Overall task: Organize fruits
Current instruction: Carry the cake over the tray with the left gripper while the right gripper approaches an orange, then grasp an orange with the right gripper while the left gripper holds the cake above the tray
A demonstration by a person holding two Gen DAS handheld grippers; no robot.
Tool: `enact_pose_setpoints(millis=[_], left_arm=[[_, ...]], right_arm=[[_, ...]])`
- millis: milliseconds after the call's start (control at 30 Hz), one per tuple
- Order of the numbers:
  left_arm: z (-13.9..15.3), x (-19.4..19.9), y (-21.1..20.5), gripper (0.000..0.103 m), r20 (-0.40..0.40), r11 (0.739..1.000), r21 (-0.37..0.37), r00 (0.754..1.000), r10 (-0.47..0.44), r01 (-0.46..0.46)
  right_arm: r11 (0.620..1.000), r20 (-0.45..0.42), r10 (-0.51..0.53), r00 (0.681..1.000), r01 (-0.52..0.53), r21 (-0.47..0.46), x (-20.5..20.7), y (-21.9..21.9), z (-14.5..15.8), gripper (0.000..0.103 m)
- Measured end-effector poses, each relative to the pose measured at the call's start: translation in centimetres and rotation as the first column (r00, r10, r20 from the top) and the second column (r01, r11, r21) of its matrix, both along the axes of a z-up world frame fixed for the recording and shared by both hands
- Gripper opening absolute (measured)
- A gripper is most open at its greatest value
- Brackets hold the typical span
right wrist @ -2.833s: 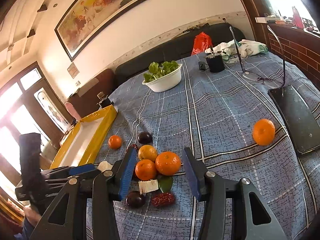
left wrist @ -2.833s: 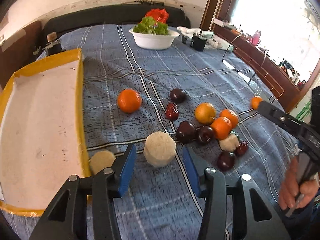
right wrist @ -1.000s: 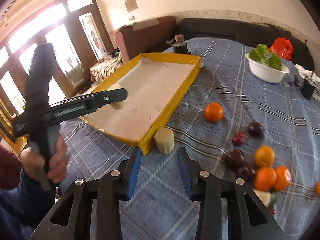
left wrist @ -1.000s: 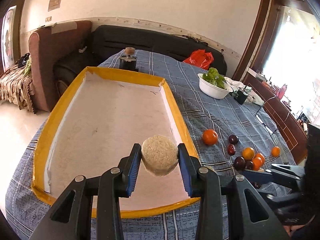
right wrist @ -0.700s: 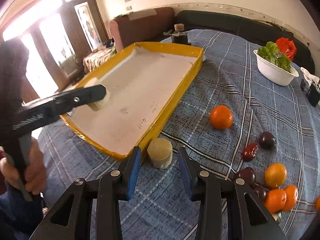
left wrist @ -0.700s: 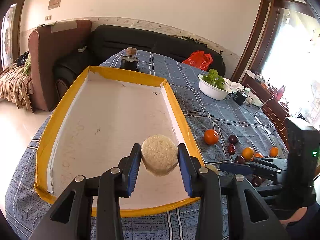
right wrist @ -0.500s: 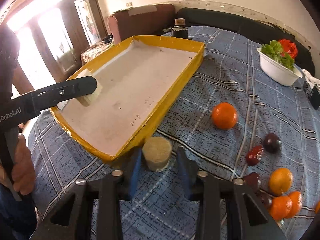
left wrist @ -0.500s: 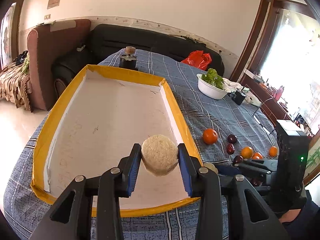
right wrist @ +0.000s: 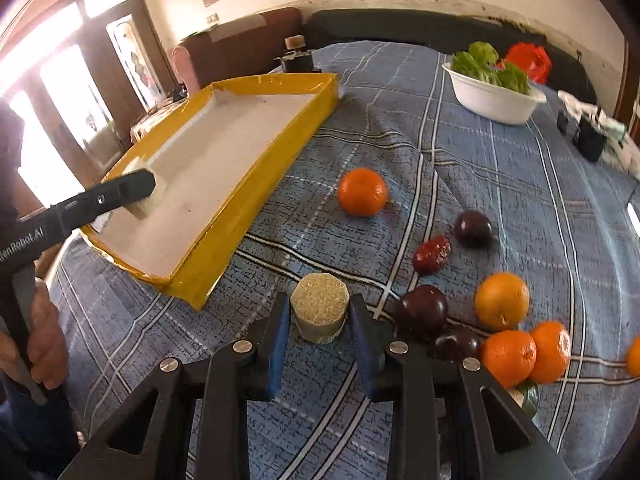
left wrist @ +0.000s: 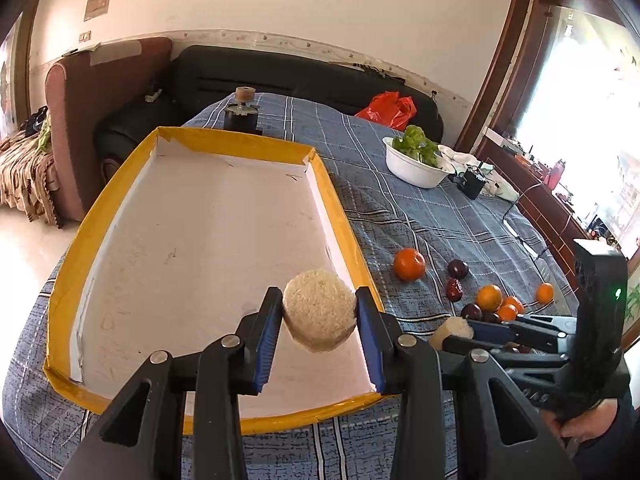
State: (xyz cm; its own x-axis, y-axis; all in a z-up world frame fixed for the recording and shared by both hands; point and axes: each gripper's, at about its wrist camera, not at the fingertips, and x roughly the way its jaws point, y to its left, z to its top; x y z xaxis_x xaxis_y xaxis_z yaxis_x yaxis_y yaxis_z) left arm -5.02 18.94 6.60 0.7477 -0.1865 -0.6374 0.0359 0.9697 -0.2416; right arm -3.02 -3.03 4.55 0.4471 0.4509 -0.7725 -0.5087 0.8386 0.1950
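Since the earlier frames the right gripper [right wrist: 318, 320] has come down by the yellow tray's [right wrist: 224, 248] near corner, its jaws just closing around a small pale cylinder [right wrist: 319, 312] standing on the worktop [right wrist: 500, 168], pads against its sides. Left gripper [left wrist: 318, 312] still pinches a larger pale chunk [left wrist: 319, 316] above the tray floor. Oranges [right wrist: 363, 192] and plums [right wrist: 473, 229] lie scattered right of the tray.

Bowl [left wrist: 416, 172] (lettuce inside), red bag [left wrist: 386, 105]

Two wrist fisheyes, angled down, sharing tray [left wrist: 340, 216] and cloth [right wrist: 480, 168]
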Motion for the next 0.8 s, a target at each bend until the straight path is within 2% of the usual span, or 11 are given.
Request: enact_pose_setpoints(millis=[100,167,233,267,533,567,633,800], left_arm=[[0.1,0.0,0.1,0.036,0.001,1.000,0.001,1.000,0.005,-0.005],[0.1,0.2,0.2,0.036,-0.001,1.000,-0.002,1.000,0.008,-0.008],[0.1,0.3,0.3,0.036,-0.003,1.000,-0.004,1.000,0.009,-0.009],[0.0,0.3,0.3,0.036,-0.005,1.000,-0.006,1.000,0.009,-0.009],[0.3,0.0,1.4,0.036,-0.006,1.000,-0.006,1.000,0.023,-0.023],[0.3,0.1,1.6,0.036,-0.007,1.000,-0.006,1.000,0.025,-0.025],[0.4,0.2,1.8,0.036,-0.011,1.000,-0.008,1.000,0.027,-0.027],[0.6,0.6,2.4,0.036,-0.021,1.000,-0.004,0.999,0.026,-0.026]], right_arm=[[1.000,0.055,-0.023,0.998,0.022,0.012,0.0,-0.6,2.1,0.036],[0.999,0.083,-0.038,0.996,0.037,0.021,0.6,-0.9,3.4,0.043],[0.999,0.091,-0.043,0.995,0.042,0.015,1.8,-0.6,4.0,0.055],[1.000,0.078,-0.030,0.996,0.030,-0.002,2.6,0.1,3.8,0.056],[0.995,-0.023,-0.029,0.999,0.027,-0.097,7.7,3.1,0.4,0.056],[0.994,-0.033,-0.034,0.999,0.030,-0.110,8.3,3.3,0.0,0.055],[0.990,-0.043,-0.043,0.998,0.037,-0.133,8.9,3.6,-0.5,0.039],[0.993,-0.051,-0.049,0.998,0.043,-0.111,9.3,3.3,0.1,0.038]])
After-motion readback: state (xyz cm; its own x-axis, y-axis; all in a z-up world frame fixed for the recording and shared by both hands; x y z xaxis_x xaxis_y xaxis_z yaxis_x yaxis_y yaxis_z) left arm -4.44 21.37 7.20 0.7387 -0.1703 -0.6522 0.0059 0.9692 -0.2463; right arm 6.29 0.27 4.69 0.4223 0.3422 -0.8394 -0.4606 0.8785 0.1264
